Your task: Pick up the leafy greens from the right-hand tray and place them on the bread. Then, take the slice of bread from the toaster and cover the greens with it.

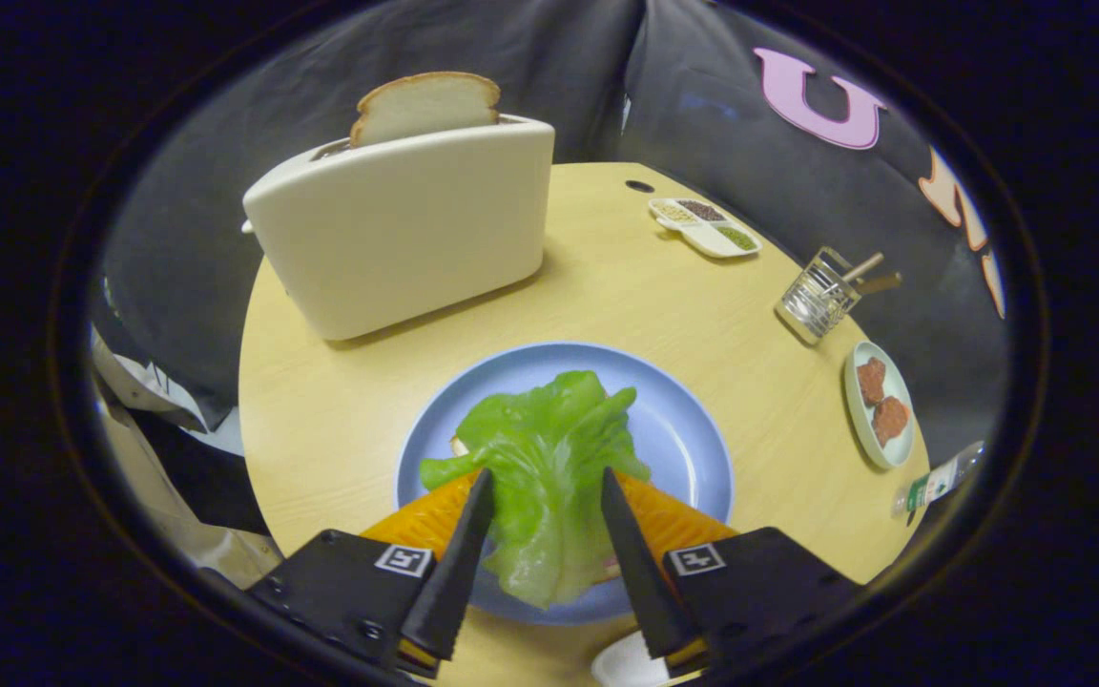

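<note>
Since the greens are sitting over the blue plate now, I'd say the placing step is basically at the let-go point. My gripper has its fingers a moderate way apart with the leaf running between them, and honestly I can't tell if they're pinching it or just flanking it; the leaf looks wider than the gap in places. Hardly any bread shows under the leaf, just a pale corner poking out on the left, so my guess is the greens are lying on it, but don't quote me.

If it were my call for doing this bit well: open wide and back straight off, up and toward me, so the leaf doesn't cling to a finger and get dragged off the plate. The near end of the leaf hangs close to the plate's near rim, so a sloppy retreat could flip it onto the tabletop.

After that it's the toaster, at the far left beyond the plate, with the slice sticking up out of the slot. Plenty of it is exposed, so I'd grab the top across its thin faces and lift straight up.
</note>
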